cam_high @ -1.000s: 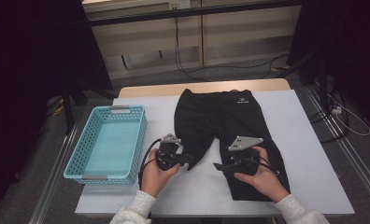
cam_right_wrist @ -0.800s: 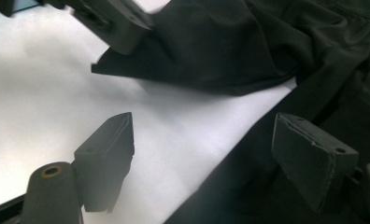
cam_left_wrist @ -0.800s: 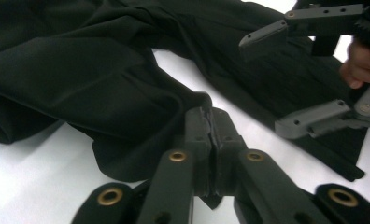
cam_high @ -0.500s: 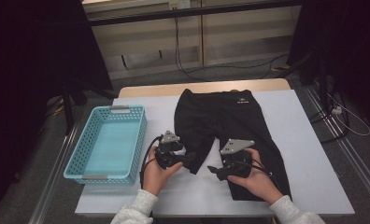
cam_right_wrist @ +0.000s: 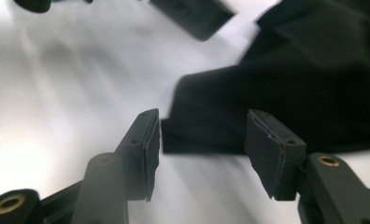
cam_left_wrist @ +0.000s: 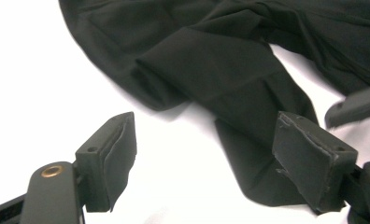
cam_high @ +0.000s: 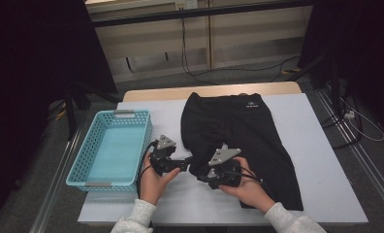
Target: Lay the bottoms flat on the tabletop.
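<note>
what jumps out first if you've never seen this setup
The black shorts spread over the middle of the white table, beside a turquoise basket at its left edge. Near the front, the left gripper and right gripper, both open, close in on the hem of one leg.

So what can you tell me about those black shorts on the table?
The black shorts lie flat on the white table, waistband at the far edge with a small white logo. The fabric looks thin and smooth. One leg is bunched near the left gripper and right gripper, whose open jaws sit at its hem.
</note>
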The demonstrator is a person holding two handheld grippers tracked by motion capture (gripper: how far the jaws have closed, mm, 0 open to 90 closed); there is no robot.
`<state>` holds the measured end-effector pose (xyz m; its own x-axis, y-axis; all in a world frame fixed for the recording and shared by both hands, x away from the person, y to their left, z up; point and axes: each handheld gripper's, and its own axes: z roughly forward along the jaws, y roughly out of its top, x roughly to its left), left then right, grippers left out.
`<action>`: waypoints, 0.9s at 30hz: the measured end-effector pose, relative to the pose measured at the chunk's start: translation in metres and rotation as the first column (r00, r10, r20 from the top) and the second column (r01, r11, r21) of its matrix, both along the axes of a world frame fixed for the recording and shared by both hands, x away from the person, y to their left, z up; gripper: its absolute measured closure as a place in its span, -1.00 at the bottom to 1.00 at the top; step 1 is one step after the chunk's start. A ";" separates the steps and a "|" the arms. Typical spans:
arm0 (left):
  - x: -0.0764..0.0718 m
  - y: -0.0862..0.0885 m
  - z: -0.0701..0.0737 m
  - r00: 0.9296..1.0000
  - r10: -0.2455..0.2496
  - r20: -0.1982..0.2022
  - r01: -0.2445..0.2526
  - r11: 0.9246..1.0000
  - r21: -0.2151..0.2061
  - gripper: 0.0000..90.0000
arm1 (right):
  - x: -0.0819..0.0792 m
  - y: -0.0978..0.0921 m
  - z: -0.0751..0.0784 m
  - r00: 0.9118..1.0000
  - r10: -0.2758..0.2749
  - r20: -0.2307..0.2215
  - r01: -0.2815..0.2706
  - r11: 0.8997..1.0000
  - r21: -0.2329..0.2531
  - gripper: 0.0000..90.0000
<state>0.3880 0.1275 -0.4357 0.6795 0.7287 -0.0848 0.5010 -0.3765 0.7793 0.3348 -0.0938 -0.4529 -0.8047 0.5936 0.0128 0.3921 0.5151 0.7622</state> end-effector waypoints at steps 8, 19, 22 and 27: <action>-0.001 0.004 0.000 1.000 0.007 0.006 -0.007 1.000 0.000 -0.51 | 0.004 0.004 -0.003 1.000 -0.002 0.003 0.002 0.999 -0.040 0.92; 0.000 -0.009 -0.005 0.995 -0.096 -0.030 0.097 0.995 0.012 -0.07 | 0.007 -0.058 0.029 0.992 -0.124 0.033 0.119 0.983 0.139 0.93; 0.001 -0.017 -0.008 0.992 -0.119 -0.037 0.119 0.993 0.010 0.00 | 0.007 -0.069 0.031 0.987 -0.154 0.037 0.147 0.977 0.153 0.92; 0.007 -0.028 -0.013 0.987 -0.156 -0.035 0.157 0.988 0.009 0.19 | 0.005 -0.074 0.030 0.984 -0.172 0.042 0.164 0.974 0.154 0.92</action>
<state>0.3948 0.0993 -0.4490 0.7820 0.6149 -0.1016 0.4613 -0.4615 0.7578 0.3400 -0.1677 -0.4228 -0.6958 0.7148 0.0707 0.4191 0.3240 0.8482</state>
